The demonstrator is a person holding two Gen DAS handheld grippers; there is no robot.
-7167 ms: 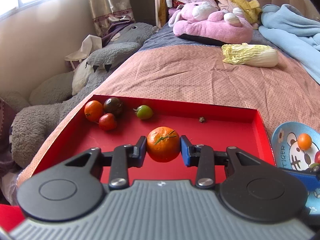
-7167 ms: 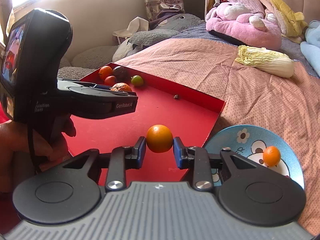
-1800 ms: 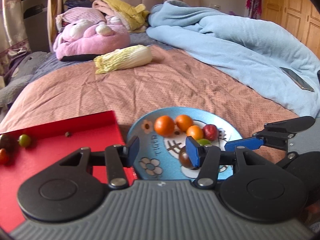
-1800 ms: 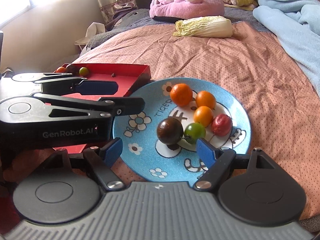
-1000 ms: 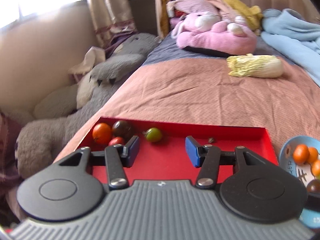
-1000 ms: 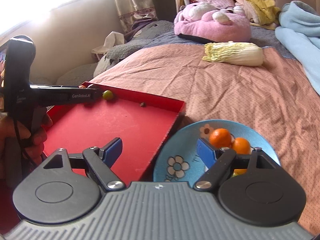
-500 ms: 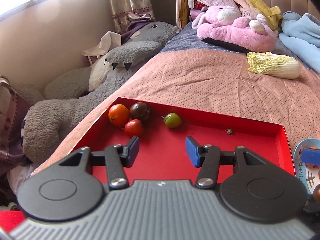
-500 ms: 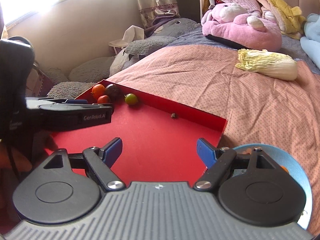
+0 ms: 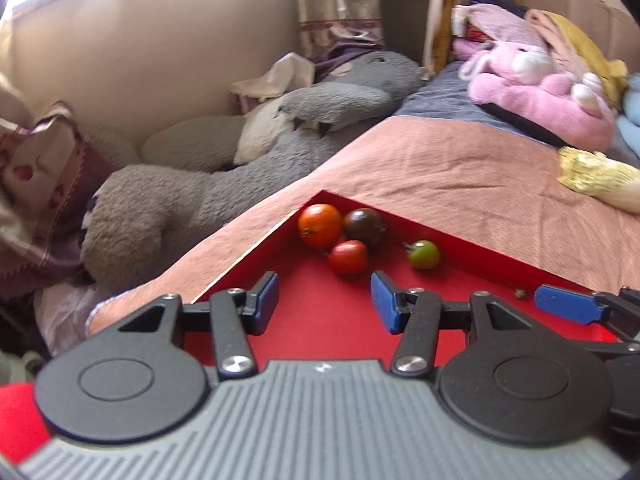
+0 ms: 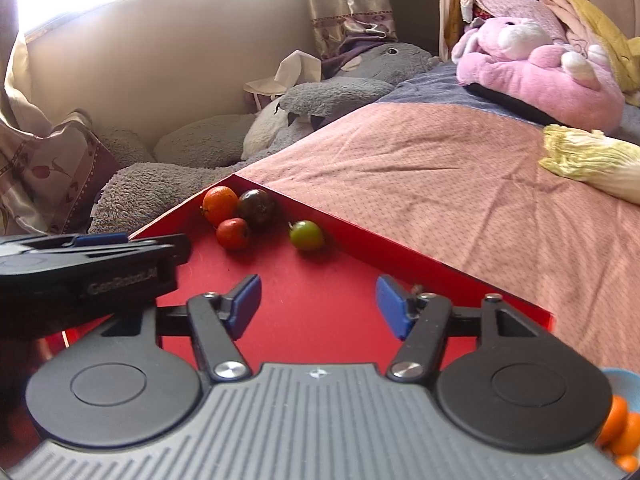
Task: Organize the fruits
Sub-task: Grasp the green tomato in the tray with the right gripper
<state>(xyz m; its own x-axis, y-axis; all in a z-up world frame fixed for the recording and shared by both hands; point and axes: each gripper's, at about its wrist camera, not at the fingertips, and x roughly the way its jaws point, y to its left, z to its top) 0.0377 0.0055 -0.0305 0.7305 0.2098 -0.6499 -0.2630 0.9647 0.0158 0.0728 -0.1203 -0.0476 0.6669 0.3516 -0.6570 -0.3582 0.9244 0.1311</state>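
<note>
Our left gripper [image 9: 324, 300] has its fingers spread with nothing between them, only the red floor of the tray [image 9: 320, 320] showing through the gap. Our right gripper [image 10: 318, 306] is likewise released and empty; its jaws have just been closing in a little, yet no fruit sits between them.

We take the tray as our landmark; it lies on the pink bedspread [image 10: 440, 184]. In its far corner three fruits cluster, touching one another: an orange tomato [image 9: 319, 225] nearest the corner, a dark tomato [image 9: 365, 227] just beside it against the far wall, and a red tomato [image 9: 348, 257] in front of both. A green tomato [image 9: 423, 254] rests a little apart from that cluster, close to the same far wall. Farther along that wall lies a small brown speck [image 9: 519, 293].

Both grippers hover over the near part of the tray, well short of the fruits. Off the tray's near right corner, the rim of a blue plate [image 10: 626, 380] shows with orange fruits [image 10: 618, 426] on it. Beyond the tray a cabbage [image 10: 592, 160] lies on the bedspread.
</note>
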